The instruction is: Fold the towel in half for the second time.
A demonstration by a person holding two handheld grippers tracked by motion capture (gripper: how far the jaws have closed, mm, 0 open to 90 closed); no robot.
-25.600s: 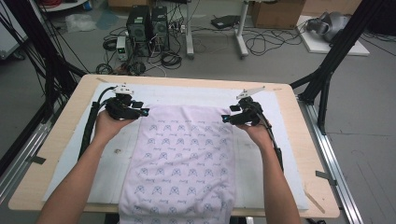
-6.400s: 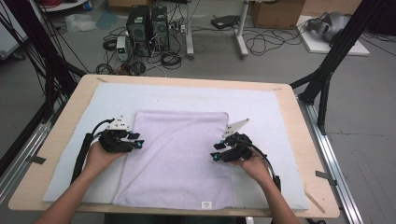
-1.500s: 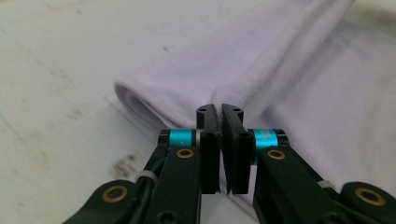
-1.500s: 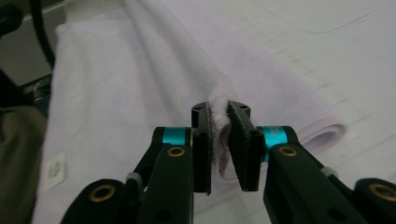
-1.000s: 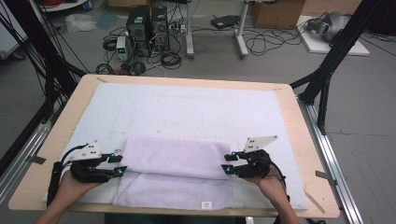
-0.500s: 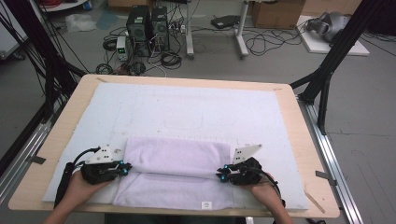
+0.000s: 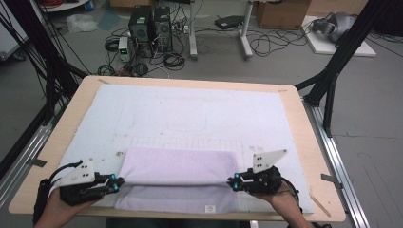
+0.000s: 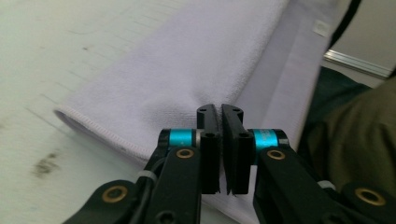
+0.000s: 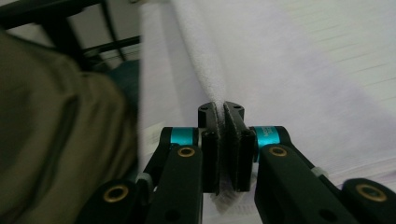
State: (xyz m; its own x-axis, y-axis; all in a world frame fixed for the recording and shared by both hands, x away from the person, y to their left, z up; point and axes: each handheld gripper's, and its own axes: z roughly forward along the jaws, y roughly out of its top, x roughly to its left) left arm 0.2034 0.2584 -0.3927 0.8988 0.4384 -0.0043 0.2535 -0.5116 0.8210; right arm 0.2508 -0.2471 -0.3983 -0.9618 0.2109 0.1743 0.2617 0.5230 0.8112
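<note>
Left gripper view shows my left gripper (image 8: pixel 219 114) with jaws that have just been closing, now pinched on the fold edge of the pale lilac terry-cloth towel (image 8: pixel 196 65). My right gripper (image 9: pixel 220 112) has done the same, with a strip of that cloth squeezed between its black pads. From above, the towel (image 7: pixel 178 178) lies folded near my edge of the white padded mat (image 7: pixel 199 114), stretched between both grippers, on the light wooden table (image 7: pixel 313 147).
</note>
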